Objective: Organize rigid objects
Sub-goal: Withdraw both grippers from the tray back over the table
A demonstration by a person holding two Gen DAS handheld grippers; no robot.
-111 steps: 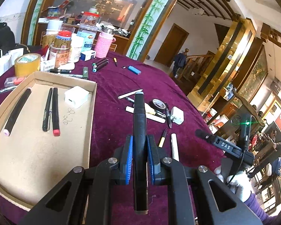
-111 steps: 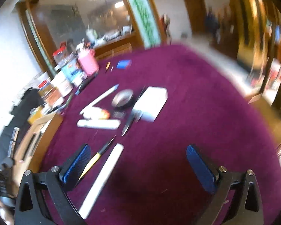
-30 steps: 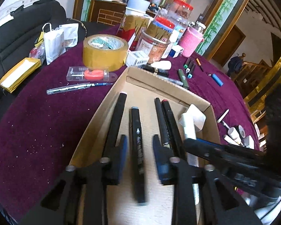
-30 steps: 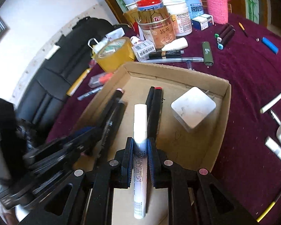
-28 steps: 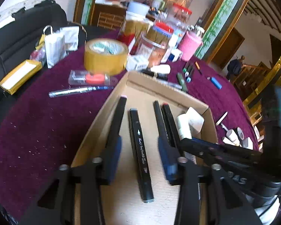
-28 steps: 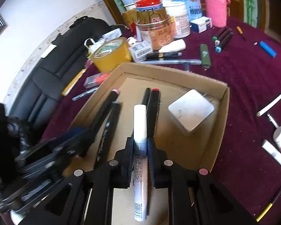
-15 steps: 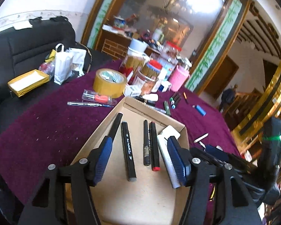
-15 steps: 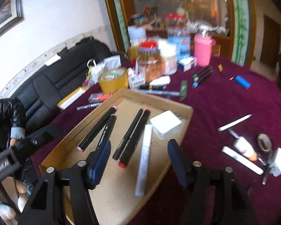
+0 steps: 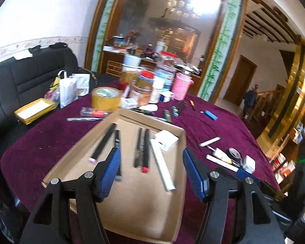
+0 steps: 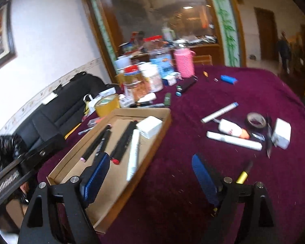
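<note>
A shallow cardboard tray (image 9: 132,209) (image 10: 162,122) lies on the purple tablecloth. In it lie several black markers (image 9: 103,144) (image 10: 97,142), a white marker (image 9: 162,165) (image 10: 134,150) and a white charger block (image 9: 166,140) (image 10: 149,126). My left gripper (image 9: 152,172) is open and empty above the tray's near part. My right gripper (image 10: 150,180) is open and empty, over the tray's right edge. Loose on the cloth to the right lie a white pen (image 10: 219,112), a white tube (image 10: 232,129), a white stick (image 10: 233,140), a black tape roll (image 10: 256,120), a white adapter (image 10: 282,133) and a yellow-black pen (image 10: 243,174).
Jars, a pink cup (image 9: 182,89) and a brown tape roll (image 9: 106,99) crowd the table's far side. A blue lighter (image 9: 211,114), green and black markers (image 10: 185,86) lie beyond the tray. A black sofa (image 9: 20,81) stands left. The table edge runs close below both grippers.
Both grippers let go of their markers in the tray, opened wide and pulled back and up. The right one has swung rightward toward the loose items.
</note>
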